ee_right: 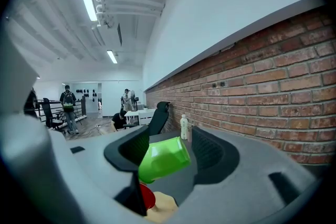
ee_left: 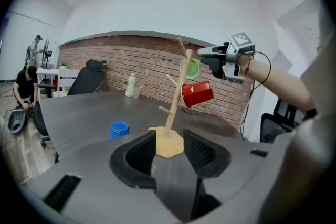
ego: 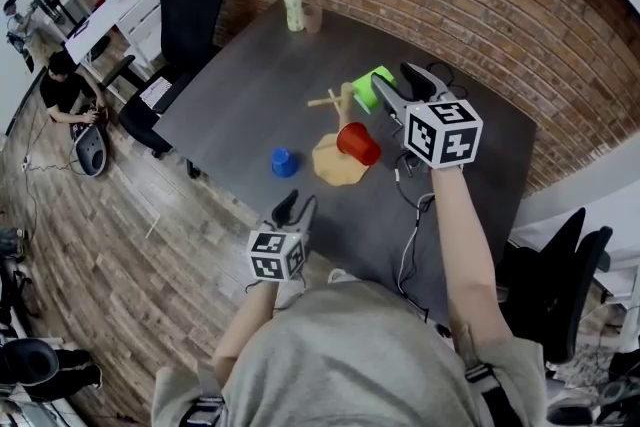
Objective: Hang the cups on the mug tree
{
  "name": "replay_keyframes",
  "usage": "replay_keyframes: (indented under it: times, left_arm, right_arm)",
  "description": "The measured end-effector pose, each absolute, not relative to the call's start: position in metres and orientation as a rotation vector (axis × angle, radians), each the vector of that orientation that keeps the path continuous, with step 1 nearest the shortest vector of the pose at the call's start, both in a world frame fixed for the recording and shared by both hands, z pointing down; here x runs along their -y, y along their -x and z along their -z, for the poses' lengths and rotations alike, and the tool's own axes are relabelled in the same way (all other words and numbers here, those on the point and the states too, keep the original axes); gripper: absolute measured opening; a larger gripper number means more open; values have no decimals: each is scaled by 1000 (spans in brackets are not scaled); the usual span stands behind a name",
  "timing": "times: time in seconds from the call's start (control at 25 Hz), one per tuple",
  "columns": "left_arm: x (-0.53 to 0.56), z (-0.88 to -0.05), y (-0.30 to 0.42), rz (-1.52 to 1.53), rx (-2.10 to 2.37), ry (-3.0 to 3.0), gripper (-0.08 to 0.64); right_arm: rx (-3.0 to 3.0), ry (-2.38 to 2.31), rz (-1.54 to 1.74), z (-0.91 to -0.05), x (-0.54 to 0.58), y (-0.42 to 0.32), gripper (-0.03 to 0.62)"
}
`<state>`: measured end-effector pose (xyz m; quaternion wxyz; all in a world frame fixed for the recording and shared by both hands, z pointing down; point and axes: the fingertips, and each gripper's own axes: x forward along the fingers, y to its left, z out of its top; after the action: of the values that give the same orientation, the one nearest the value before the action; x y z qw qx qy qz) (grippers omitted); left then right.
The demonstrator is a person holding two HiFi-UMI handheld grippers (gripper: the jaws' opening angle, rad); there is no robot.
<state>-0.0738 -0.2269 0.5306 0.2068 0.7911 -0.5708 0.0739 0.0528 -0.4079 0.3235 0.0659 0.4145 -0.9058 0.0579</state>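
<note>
Two jaws of your right gripper (ego: 393,77) are standing wide around the green cup (ee_right: 164,157), which is hanging tilted near the top of the mug tree (ee_left: 173,107). The cup is lying close to one jaw and showing a gap to the other, so you are not clamping it. Your left gripper (ee_left: 169,139) is hovering low over the near part of the table (ego: 250,85), its jaws partly apart with nothing between them, pointing at the tree's base.

You are getting open tabletop to the left of the tree and toward the far corner. Your right gripper is working nearer the table edge that is running along the brick wall (ego: 480,5). The red cup (ego: 358,143) is hanging on a lower peg, just below the green one and under your right gripper. The blue cup (ego: 284,162) is sitting mouth down on the table, between the tree's base and your left gripper. A black cable (ego: 410,215) is trailing across the table beneath your right forearm. A pale bottle (ego: 293,5) is standing at the far edge, well apart from the tree.

You are looking at three cups, one tree and one bottle. A black office chair (ego: 190,5) is standing off the far left corner and a second chair (ego: 560,275) off the right side
</note>
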Motion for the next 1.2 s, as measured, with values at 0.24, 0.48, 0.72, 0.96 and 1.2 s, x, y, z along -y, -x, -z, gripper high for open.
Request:
replay_keyframes:
  times: [0.24, 0.48, 0.72, 0.96, 1.2]
  left_arm:
    - [226, -529, 76, -201, 1610, -2190, 156]
    - [227, -532, 81, -201, 1639, -2174, 156]
    - [232, -536, 92, -204, 1681, -2144, 156]
    - [242, -541, 108, -204, 1733, -2105, 156]
    - [257, -551, 124, -227, 1759, -2077, 158]
  right_arm:
    - [2722, -1264, -125, -326, 398, -56, 245]
    - [2689, -1320, -47, -333, 379, -68, 226]
    - [2631, -1360, -2, -353, 353, -78, 184]
    - [2611, -1397, -10, -377, 326, -85, 178]
    - [2604, -1444, -84, -405, 306, -95, 178]
